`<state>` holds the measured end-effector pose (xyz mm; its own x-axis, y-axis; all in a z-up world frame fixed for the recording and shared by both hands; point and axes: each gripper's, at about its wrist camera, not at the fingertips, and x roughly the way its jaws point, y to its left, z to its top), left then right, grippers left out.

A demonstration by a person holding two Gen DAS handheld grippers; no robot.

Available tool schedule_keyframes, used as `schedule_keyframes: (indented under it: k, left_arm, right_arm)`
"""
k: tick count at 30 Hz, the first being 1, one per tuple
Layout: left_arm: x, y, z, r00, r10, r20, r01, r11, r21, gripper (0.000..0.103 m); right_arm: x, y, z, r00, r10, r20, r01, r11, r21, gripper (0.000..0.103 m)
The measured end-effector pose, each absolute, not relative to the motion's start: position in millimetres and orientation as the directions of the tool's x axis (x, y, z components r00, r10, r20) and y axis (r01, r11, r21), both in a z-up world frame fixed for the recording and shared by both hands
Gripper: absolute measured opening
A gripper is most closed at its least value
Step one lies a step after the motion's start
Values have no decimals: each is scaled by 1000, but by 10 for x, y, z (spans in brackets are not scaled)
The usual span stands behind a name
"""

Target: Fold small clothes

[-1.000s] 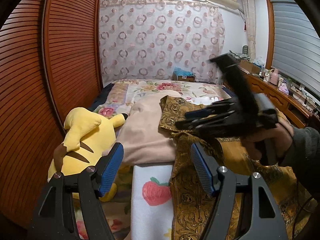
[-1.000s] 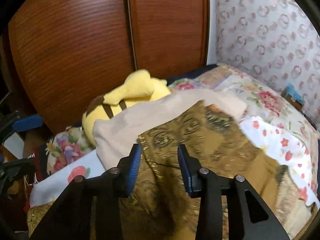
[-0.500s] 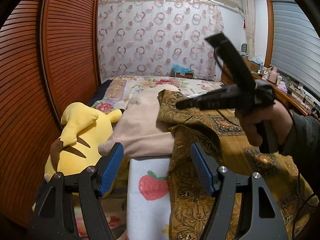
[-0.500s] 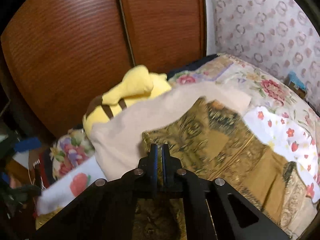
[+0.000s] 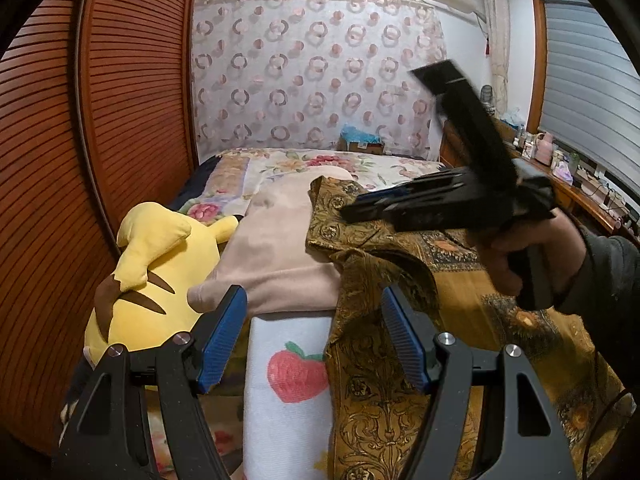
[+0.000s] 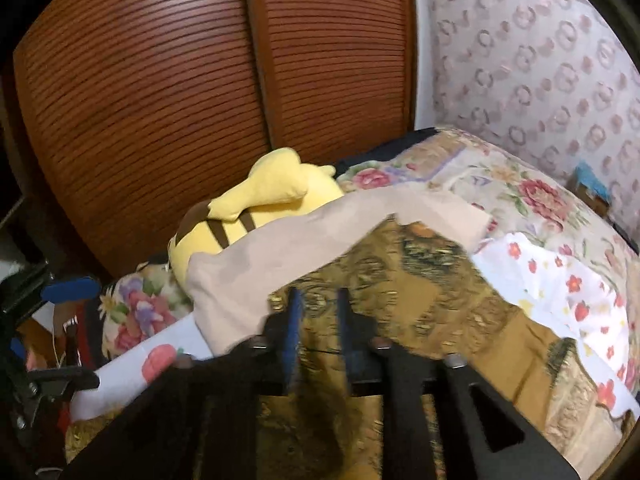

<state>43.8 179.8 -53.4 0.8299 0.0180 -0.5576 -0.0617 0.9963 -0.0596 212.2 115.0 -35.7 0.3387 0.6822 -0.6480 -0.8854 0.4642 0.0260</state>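
A gold-brown patterned garment (image 5: 372, 360) lies crumpled on the bed, partly over a beige garment (image 5: 276, 248) and beside a white cloth with a red strawberry print (image 5: 292, 384). My left gripper (image 5: 314, 336) is open and empty, low over the beige garment's near edge and the white cloth. My right gripper (image 6: 318, 312) has its jaws a little apart, holds nothing and hovers over the gold garment (image 6: 420, 292); motion blurs it. It also shows in the left wrist view (image 5: 360, 206), held by a hand at the right.
A yellow plush toy (image 5: 148, 272) lies at the bed's left edge against the brown louvred wardrobe doors (image 5: 80, 160). A floral bedspread (image 5: 320, 164) covers the far bed. A wooden shelf with small items (image 5: 560, 172) runs along the right wall.
My right gripper was open a second ago, shut half a second ago, and now its jaws are slightly apart; it dropped lower over the gold garment. My left gripper stayed open and barely moved.
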Motion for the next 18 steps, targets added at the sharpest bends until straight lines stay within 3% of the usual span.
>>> schedule_keyframes:
  k: [10,11,13,14,18]
  left_arm:
    - [544,1778,-559,814,-6,-581,-37,997,-62,71]
    - [568,1777,-562,813,-13,-582,-32,997,-67,71]
    - [615,1781,-564,810,-15,-586,-33,997,-71,71]
    - [650,1784,-567,807,-17,-591,-31,997,-72,71]
    - [766,1805,-565,800,-19,-600,-29,997,-71,71]
  right_arm:
    - [2273,1459,-704,268,642,-718,-913,406,23,35]
    - [2290,1468,-710,263,645,-717,-916,401,25,33]
    - [2316,1488,-715,264,643,-719,-921,388,10,19]
    - [2325,1495,-688,245,650,-720,-928,372,19,7]
    - [2359,1397,-517,246,681,-690,-930,365,29,6]
